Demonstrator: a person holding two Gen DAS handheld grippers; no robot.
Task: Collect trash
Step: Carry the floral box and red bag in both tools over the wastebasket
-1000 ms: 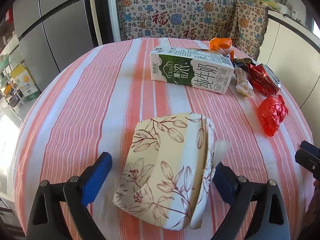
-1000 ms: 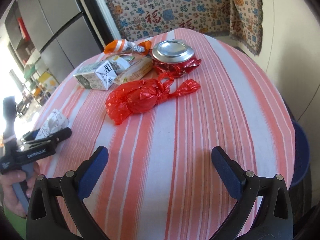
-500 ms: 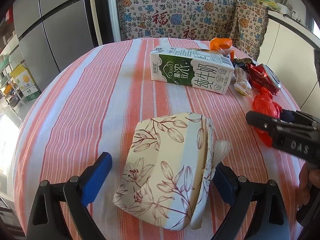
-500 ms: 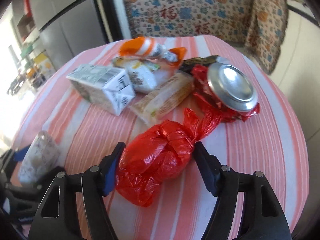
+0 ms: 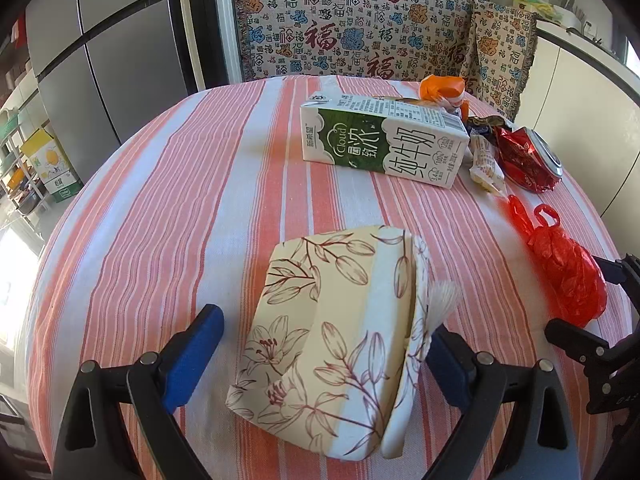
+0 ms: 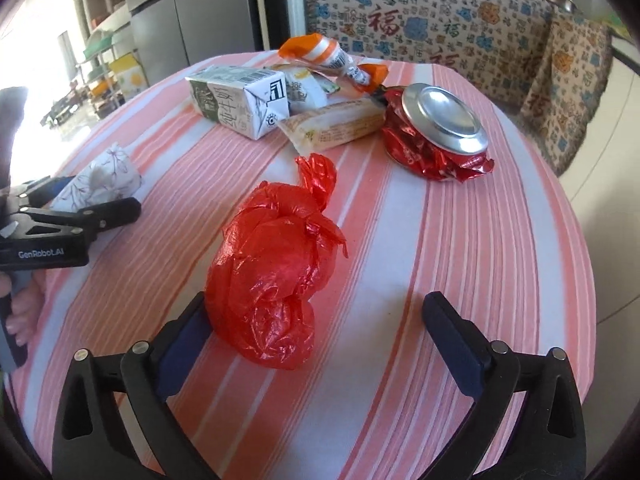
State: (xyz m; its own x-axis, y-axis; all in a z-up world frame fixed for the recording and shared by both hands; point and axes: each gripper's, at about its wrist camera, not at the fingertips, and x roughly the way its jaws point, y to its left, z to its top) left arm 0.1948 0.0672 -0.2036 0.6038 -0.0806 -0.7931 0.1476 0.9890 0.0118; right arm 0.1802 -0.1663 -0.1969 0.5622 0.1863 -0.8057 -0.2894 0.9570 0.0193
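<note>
A floral fabric pouch lies on the striped tablecloth between the wide-open fingers of my left gripper; its right side lies against the right pad. It also shows in the right wrist view. A knotted red plastic bag lies between the open fingers of my right gripper, touching the left pad, with a gap to the right pad. It also shows in the left wrist view. Behind it lie a milk carton, a crushed red can, a snack wrapper and an orange wrapper.
The round table falls away at its edges on all sides. A patterned sofa cover stands behind it and a grey fridge is at the back left. A white cabinet is at the right.
My right gripper has opened wider and the red bag now sits off to its left pad, moved nearer the table's front. The left gripper and pouch have not moved.
</note>
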